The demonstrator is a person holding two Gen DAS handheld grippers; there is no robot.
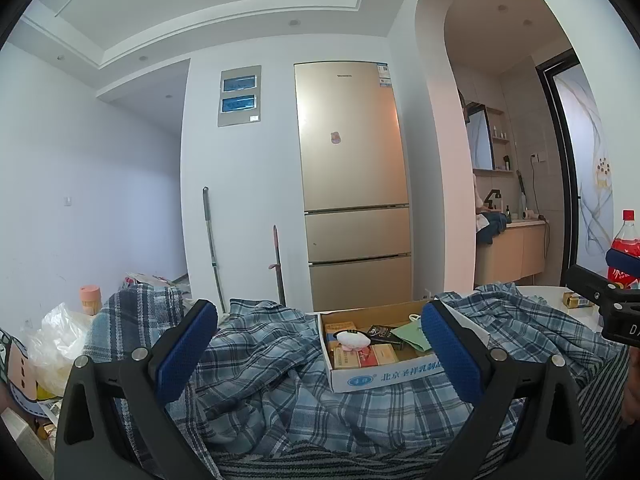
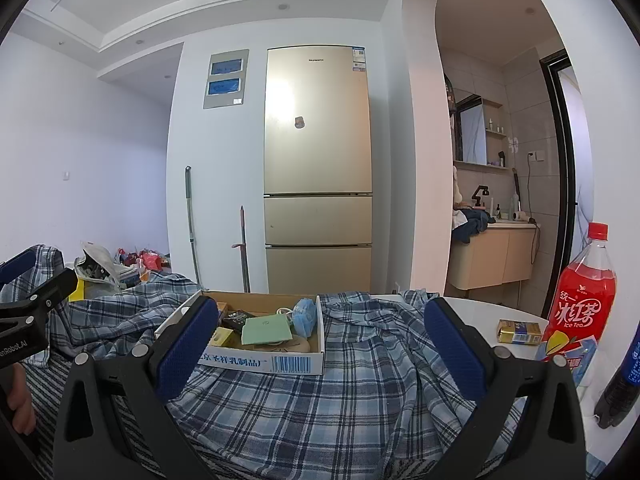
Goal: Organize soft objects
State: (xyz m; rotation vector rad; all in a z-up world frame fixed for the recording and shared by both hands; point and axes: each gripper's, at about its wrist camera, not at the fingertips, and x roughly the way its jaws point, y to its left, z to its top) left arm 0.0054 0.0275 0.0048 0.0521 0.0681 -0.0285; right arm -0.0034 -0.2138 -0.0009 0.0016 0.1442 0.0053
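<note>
A blue plaid cloth (image 1: 280,376) lies crumpled across the table and also fills the lower right wrist view (image 2: 352,392). A shallow cardboard box (image 1: 384,376) of small items rests on it, also in the right wrist view (image 2: 264,362). My left gripper (image 1: 316,348) is open and empty, just above the cloth, its blue pads either side of the box. My right gripper (image 2: 320,346) is open and empty above the cloth, right of the left one. A striped dark fabric (image 1: 320,464) lies under the plaid at the near edge.
A red ice tea bottle (image 2: 580,296), a small gold pack (image 2: 520,332) and a dark bottle (image 2: 620,384) stand on the white table at right. Plastic bags (image 1: 60,344) and clutter lie at left. A gold fridge (image 2: 316,168) stands behind.
</note>
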